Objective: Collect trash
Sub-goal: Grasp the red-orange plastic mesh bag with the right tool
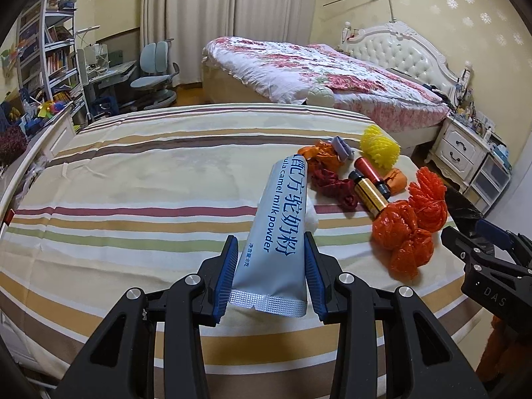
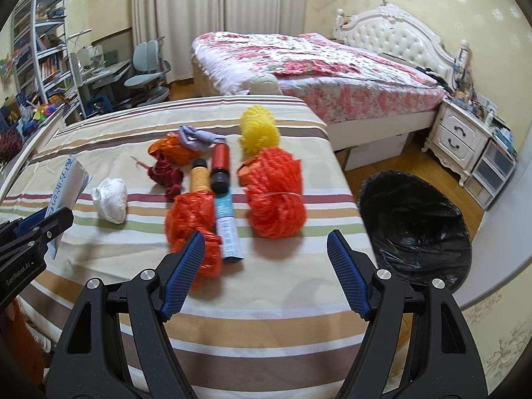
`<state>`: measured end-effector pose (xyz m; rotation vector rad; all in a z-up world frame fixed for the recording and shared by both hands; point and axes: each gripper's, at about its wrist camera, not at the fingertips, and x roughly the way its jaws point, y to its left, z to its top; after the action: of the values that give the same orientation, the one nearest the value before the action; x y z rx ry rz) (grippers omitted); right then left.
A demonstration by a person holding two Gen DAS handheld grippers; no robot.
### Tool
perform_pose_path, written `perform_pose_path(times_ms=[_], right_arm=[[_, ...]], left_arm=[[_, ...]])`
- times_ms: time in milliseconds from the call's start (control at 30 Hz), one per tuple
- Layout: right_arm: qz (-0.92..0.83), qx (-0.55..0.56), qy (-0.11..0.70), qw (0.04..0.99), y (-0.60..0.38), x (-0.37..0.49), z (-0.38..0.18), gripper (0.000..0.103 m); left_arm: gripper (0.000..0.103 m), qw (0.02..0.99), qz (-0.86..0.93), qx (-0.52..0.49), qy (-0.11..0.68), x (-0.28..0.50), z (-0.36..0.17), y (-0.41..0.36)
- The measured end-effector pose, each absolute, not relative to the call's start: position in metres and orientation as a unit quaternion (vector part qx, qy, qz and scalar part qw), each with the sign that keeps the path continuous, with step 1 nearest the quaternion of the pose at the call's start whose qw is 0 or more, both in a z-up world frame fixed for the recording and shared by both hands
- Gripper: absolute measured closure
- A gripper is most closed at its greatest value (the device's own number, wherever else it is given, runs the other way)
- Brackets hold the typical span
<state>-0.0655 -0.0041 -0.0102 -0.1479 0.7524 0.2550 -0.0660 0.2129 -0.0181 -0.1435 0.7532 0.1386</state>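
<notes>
progress so far: one piece of trash, the camel milk powder sachet (image 1: pixel 277 229), is already picked up off the striped bed (image 1: pixel 133 183); nothing can be made out inside the black-lined trash bin (image 2: pixel 415 226), so the job looks barely started (that's a guess from how much is still lying around).

left gripper (image 1: pixel 271 266): narrowed down on the sachet's lower end, both blue pads pressed against its sides; the sachet is held tilted, top leaning away over the bed.

left hand pose: angled downward over the near edge of the bed, left of the pile.

still on the bed, left to right: a white crumpled wad (image 2: pixel 110 199), a dark red scrap (image 2: pixel 166 174), an orange wrapper (image 2: pixel 169 149) with a lilac piece (image 2: pixel 196 138) on top, an orange plastic bag (image 2: pixel 196 229), a gold tube (image 2: pixel 199 176), a red bottle (image 2: pixel 220 166), a teal stick pack (image 2: pixel 227 229), a yellow foam net (image 2: pixel 258 131), and an orange foam net (image 2: pixel 276 196).

right gripper (image 2: pixel 266 266): jaws spread wide, nothing between the pads (orange bag and stick pack sit just beyond the left finger).

right hand pose: pointed down at the right half of the pile, bin off to its right on the floor beside the bed.

what's left: sachet to be dropped in the bin, then pretty much the whole pile.
</notes>
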Motion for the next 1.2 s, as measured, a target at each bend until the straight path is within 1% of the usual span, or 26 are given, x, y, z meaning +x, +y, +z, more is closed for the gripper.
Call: perform_pose_path(times_ms=[533,567,600,633,667,700,767,800,833,1200], right_arm=[[0.155,-0.112,0.388,0.902,0.039,-0.056,-0.030,0.029],[0.157,-0.113,0.390,0.900,0.040,-0.056,-0.032,0.032],[0.160,-0.114,0.392,0.899,0.042,-0.055,-0.033,0.040],[0.165,-0.114,0.397,0.896,0.043,-0.054,-0.035,0.045],[0.170,-0.111,0.400,0.894,0.043,-0.053,-0.037,0.054],[0.172,-0.110,0.402,0.893,0.043,-0.053,-0.038,0.060],[0.174,-0.108,0.403,0.892,0.043,-0.055,-0.037,0.064],[0.176,-0.108,0.401,0.892,0.042,-0.056,-0.035,0.069],[0.176,-0.108,0.399,0.893,0.042,-0.058,-0.033,0.070],[0.171,-0.085,0.355,0.915,0.016,-0.073,0.005,0.070]], left_arm=[[0.063,0.921,0.083,-0.085,0.371,-0.067,-0.031,0.238],[0.063,0.921,0.084,-0.085,0.370,-0.067,-0.030,0.239],[0.063,0.922,0.085,-0.084,0.369,-0.067,-0.030,0.238],[0.063,0.922,0.085,-0.084,0.369,-0.068,-0.029,0.238],[0.063,0.922,0.086,-0.085,0.368,-0.068,-0.029,0.239],[0.063,0.922,0.086,-0.085,0.368,-0.068,-0.028,0.239],[0.063,0.923,0.086,-0.086,0.365,-0.069,-0.026,0.239],[0.063,0.924,0.086,-0.086,0.363,-0.070,-0.024,0.238],[0.063,0.925,0.087,-0.086,0.360,-0.071,-0.022,0.238],[0.063,0.939,0.077,-0.082,0.325,-0.075,0.008,0.223]])
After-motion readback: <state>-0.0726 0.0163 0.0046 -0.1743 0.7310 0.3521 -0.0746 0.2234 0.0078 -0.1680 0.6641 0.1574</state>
